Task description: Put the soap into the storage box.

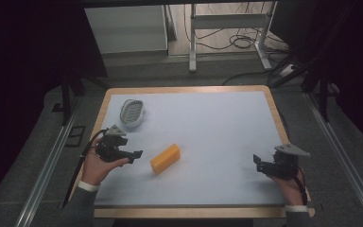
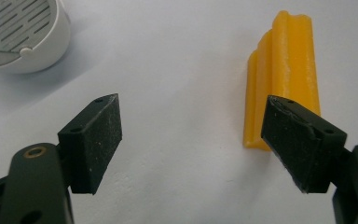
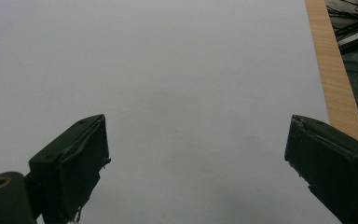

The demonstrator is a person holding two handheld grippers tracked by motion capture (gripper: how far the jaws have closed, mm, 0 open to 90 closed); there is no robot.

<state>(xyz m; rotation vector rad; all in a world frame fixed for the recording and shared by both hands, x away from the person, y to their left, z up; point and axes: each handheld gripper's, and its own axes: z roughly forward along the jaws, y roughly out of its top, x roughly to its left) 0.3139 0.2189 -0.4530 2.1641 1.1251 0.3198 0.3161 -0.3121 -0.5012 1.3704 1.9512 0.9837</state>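
A yellow ridged block [image 1: 165, 158] lies flat on the pale blue mat [image 1: 208, 123], left of centre. My left gripper [image 1: 137, 154] hovers just left of it, jaws wide apart and empty. In the left gripper view the block [image 2: 284, 70] lies ahead on the right, its near end partly behind the right jaw, with the left gripper [image 2: 193, 140] open. A white slotted dish [image 1: 132, 113] rests near the mat's far left corner, and the dish [image 2: 21, 35] appears top left in the left gripper view. My right gripper [image 1: 256, 162] is held open over the mat's right side; the right gripper [image 3: 196, 154] has only bare mat ahead.
The mat lies on a wooden-edged table [image 1: 184, 89], whose right edge [image 3: 333, 70] runs close to my right gripper. Beyond the far edge stand desk legs [image 1: 192, 42] and loose cables [image 1: 238, 40] on the floor.
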